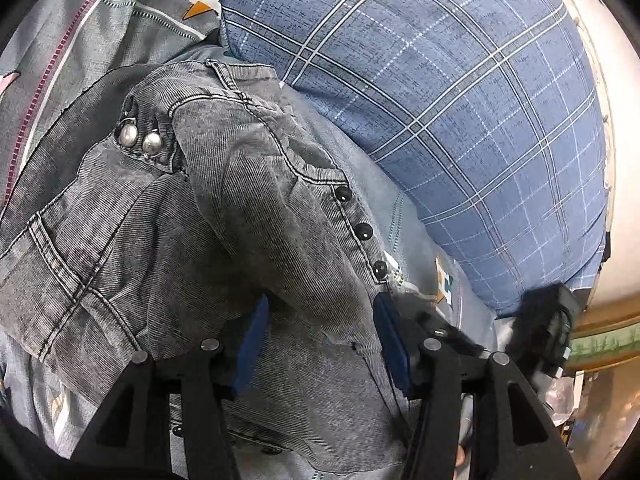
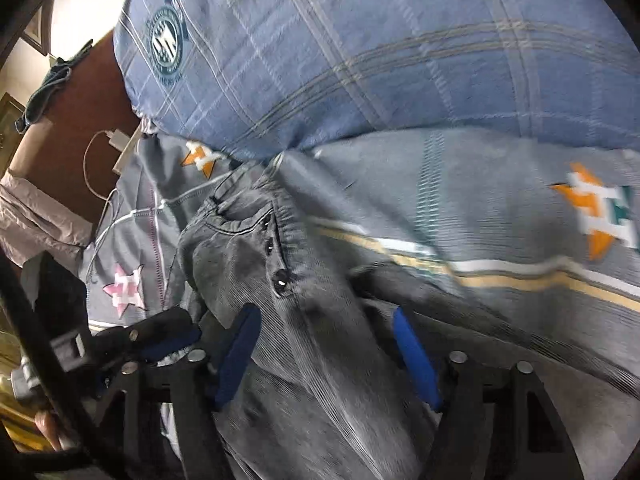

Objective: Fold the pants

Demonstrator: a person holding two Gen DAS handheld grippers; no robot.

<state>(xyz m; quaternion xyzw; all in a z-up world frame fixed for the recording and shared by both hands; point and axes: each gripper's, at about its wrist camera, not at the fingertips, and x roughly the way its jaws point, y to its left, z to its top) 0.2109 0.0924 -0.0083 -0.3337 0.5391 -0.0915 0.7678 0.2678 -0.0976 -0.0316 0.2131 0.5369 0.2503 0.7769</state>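
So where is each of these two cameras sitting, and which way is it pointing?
Left wrist view: sits on the left tool, looking forward and down between its blue fingers at grey pants on a bedsheet; the right tool shows at the edge.
Right wrist view: sits on the right tool, looking along its open fingers at the same pants; the left tool shows at lower left.
Both share the pants, the bedsheet and a blue checked pillow.
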